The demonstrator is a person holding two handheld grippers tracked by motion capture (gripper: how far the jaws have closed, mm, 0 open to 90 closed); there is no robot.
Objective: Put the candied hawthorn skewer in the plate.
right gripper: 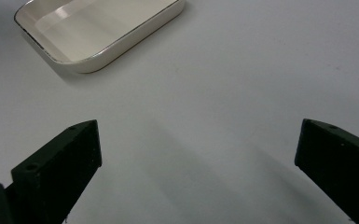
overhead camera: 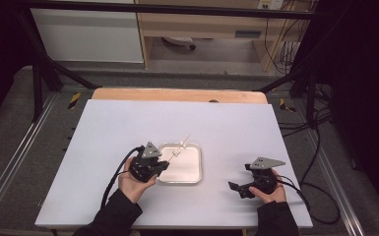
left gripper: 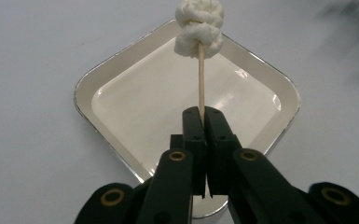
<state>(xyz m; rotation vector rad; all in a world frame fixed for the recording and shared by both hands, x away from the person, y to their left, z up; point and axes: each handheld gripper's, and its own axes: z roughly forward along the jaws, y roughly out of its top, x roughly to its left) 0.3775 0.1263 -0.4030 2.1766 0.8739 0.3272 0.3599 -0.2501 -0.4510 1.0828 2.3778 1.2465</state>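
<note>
Skewer (left gripper: 200,74) in left tool (left gripper: 200,116)

Skewer (left gripper: 200,77) lower end hidden between jaws; tray (right gripper: 98,32) cut off at top edge.

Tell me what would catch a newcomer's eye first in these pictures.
First, the wooden skewer with white lumps threaded on its far end, pinched between the shut jaws of the left gripper and held above the white tray. The tray sits near the middle of the white table. To the tray's right, the right gripper waits over bare table with its jaws wide open and nothing between them.
</note>
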